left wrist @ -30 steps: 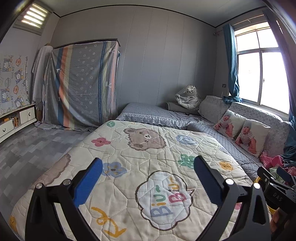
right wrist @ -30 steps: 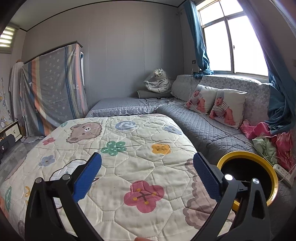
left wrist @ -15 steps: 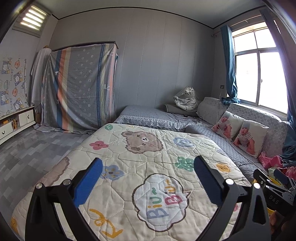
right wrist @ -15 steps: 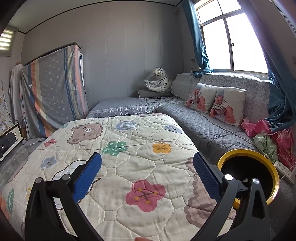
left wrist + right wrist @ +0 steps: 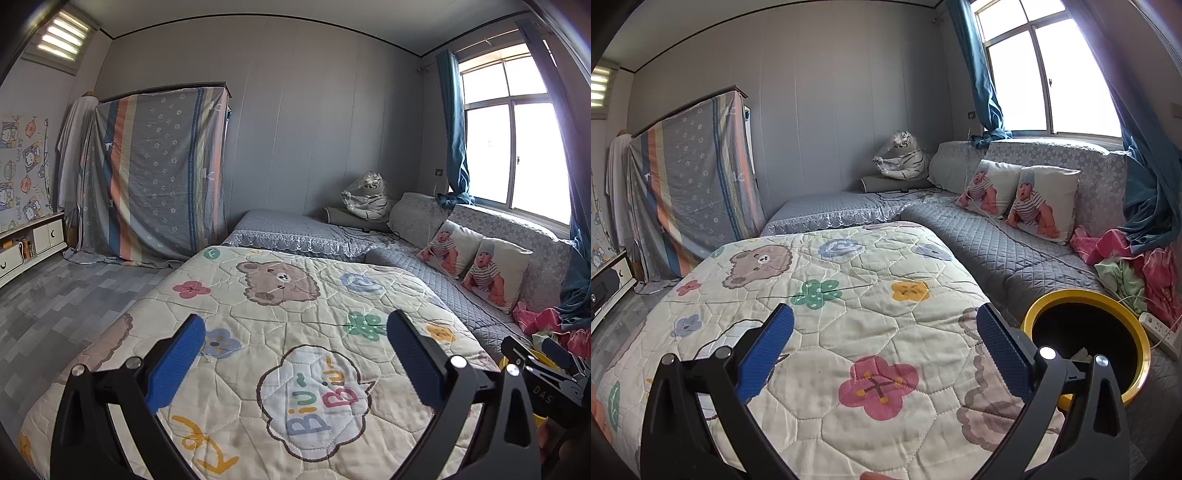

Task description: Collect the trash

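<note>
A black trash bin with a yellow rim (image 5: 1141,332) stands at the right of the bed, beside the grey sofa; something pale shows inside it. Its rim also peeks out in the left wrist view (image 5: 540,355). My right gripper (image 5: 884,341) is open and empty, above the patterned quilt (image 5: 871,295), with the bin just to its right. My left gripper (image 5: 295,349) is open and empty, above the quilt (image 5: 280,306) near its front. The right gripper's body shows at the right edge of the left wrist view (image 5: 546,373). No loose trash shows on the quilt.
A grey sofa (image 5: 1015,243) with two baby-print pillows (image 5: 1019,199) runs along the right under the window. Pink and green clothes (image 5: 1126,266) and a power strip (image 5: 1158,330) lie by the bin. A wrapped plush tiger (image 5: 365,199) sits at the back. A cloth-covered wardrobe (image 5: 155,173) stands at the left.
Both views have shifted slightly, the cameras tilting up a little. Both grippers stay open and empty.
</note>
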Tool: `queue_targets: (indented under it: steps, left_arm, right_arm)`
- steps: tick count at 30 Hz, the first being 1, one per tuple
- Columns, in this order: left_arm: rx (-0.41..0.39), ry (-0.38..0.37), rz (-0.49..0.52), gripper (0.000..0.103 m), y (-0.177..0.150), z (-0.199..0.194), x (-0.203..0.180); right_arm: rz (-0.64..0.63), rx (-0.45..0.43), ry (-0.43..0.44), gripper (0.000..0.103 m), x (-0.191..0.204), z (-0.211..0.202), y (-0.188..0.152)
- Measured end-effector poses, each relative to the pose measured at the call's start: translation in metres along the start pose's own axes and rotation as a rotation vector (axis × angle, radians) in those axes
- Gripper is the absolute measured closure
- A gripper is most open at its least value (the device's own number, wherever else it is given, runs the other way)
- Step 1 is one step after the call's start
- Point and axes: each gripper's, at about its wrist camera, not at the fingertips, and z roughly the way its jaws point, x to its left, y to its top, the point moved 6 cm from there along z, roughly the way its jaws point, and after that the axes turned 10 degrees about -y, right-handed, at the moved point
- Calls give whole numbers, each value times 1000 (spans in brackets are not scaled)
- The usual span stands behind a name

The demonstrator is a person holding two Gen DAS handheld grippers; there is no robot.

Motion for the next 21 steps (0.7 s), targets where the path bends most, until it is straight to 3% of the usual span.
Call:
queue_targets:
  steps: [21]
  left_arm:
    - [16, -21, -13, 8, -3, 8, -4]
  right_arm:
    - [19, 26, -6, 8, 0, 5, -4]
